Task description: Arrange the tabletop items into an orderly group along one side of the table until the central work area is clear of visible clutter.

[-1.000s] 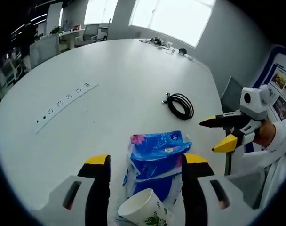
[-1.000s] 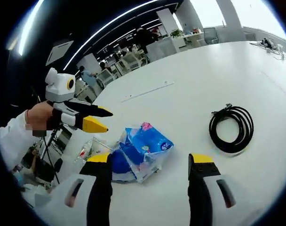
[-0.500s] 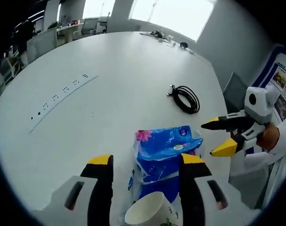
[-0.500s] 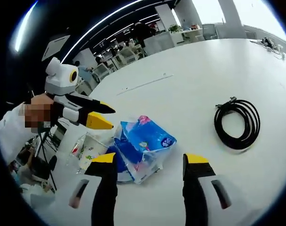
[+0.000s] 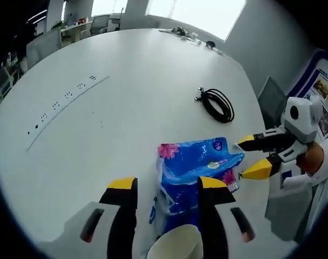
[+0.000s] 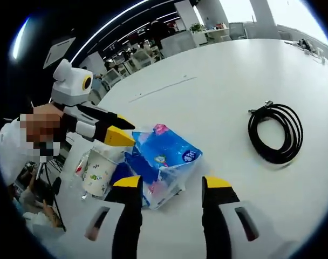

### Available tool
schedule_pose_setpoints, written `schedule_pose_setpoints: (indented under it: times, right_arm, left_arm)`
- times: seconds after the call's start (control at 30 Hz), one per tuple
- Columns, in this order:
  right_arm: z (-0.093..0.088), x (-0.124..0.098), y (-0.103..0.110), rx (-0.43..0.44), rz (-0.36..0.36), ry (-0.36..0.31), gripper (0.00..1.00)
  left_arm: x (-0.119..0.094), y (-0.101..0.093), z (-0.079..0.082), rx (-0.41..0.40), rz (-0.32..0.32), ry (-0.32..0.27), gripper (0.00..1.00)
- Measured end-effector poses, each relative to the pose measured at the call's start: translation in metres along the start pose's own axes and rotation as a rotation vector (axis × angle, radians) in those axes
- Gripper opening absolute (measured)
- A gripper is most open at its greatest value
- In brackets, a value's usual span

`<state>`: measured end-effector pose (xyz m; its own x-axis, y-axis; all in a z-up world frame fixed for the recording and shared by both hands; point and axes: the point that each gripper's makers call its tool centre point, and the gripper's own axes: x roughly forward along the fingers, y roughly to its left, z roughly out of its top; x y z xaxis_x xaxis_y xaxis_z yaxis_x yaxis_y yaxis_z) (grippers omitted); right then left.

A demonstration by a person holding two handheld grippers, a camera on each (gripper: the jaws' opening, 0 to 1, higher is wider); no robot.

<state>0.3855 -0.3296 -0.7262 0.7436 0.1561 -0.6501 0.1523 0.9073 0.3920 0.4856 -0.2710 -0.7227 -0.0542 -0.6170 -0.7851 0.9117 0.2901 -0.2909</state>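
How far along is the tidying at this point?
Partly grouped: the blue tissue pack and paper cup sit together near the table edge. In hand: nothing gripped; the left gripper and right gripper are open around the pack. Left: the black cable lies apart, farther out on the table.

Left gripper view: white table (image 5: 126,91) bare across upper left and centre, free passage. Blue tissue pack (image 5: 199,167) and paper cup (image 5: 175,249) block the lower centre between the jaws. Black cable coil (image 5: 218,104) sits upper right. Right gripper (image 5: 249,158) crowds the pack's right edge, jaws apart.
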Motion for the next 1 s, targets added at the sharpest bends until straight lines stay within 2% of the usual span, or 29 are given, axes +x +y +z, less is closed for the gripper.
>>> schedule_pose_setpoints:
  times: [0.27,0.6,1.0]
  right_arm:
    - [-0.0026,0.0046,-0.0013,0.012,-0.003,0.016,0.32]
    - [-0.0038,0.0036,0.0016,0.015,0.001,0.017,0.21]
    - [-0.0029,-0.0019,0.0021,0.018,0.006,-0.002,0.13]
  left_arm:
    - [0.0040,-0.0020,-0.0029,-0.009,-0.026,0.003,0.32]
    - [0.0060,-0.0035,-0.0051,-0.026,-0.039,0.000,0.25]
    - [0.0026,-0.0057,-0.0025,-0.035,-0.045,-0.020,0.05]
